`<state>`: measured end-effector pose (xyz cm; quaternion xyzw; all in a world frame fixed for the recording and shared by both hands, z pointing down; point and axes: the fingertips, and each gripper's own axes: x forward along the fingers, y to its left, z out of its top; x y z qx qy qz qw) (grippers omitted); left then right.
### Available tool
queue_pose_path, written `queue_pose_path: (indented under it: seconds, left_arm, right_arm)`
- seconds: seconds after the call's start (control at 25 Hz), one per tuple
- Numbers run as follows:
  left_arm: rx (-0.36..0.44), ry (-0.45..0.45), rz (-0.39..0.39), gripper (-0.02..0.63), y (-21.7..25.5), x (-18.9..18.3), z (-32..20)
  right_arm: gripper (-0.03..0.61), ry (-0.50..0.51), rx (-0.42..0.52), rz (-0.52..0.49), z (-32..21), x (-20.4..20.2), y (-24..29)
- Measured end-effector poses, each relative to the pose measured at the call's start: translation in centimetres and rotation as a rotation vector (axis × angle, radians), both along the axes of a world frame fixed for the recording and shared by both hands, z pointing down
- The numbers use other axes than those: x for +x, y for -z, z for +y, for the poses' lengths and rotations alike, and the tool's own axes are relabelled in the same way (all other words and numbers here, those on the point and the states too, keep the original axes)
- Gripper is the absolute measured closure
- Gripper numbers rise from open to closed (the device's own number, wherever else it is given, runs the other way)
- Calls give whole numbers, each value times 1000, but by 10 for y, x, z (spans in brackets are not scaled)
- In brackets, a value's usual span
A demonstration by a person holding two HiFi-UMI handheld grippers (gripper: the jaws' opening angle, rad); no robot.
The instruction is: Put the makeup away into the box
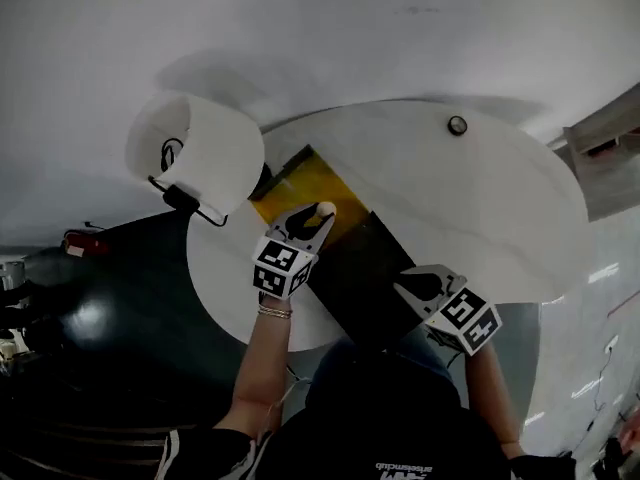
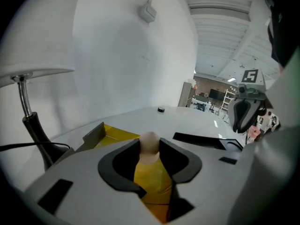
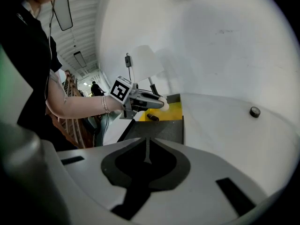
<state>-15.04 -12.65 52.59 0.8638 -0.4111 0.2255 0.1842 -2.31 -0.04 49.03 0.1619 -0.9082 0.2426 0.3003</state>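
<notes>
An open box lies on the round white table (image 1: 480,218), with a yellow inside (image 1: 297,182) and a black lid (image 1: 362,280) folded out flat. My left gripper (image 1: 316,215) hangs just above the yellow part, shut on a beige egg-shaped makeup sponge (image 2: 150,146) that pokes out past its fingertips. A small dark makeup piece (image 3: 152,117) lies inside the box under that gripper. My right gripper (image 1: 421,285) is shut and holds nothing, near the lid's right edge. A small black round item (image 1: 457,125) sits alone at the table's far side.
A lamp with a white shade (image 1: 195,148) and black stem (image 2: 33,125) stands at the table's left edge, close to the box's far corner. Its cable (image 1: 170,153) runs beside it. A white wall lies behind the table.
</notes>
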Motion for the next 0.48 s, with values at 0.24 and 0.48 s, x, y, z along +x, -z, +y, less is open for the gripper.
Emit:
queue_pose_path:
  seconds: [0.24,0.48]
  left_arm:
    - [-42,-25,-7,469,-14,12,-9]
    - [-97,-71,-33,469,-30,20,-15]
  right_arm:
    - [538,-29,-31,-15,-1,6,-4]
    - [538,-43,-48,-47,-6,5,-3]
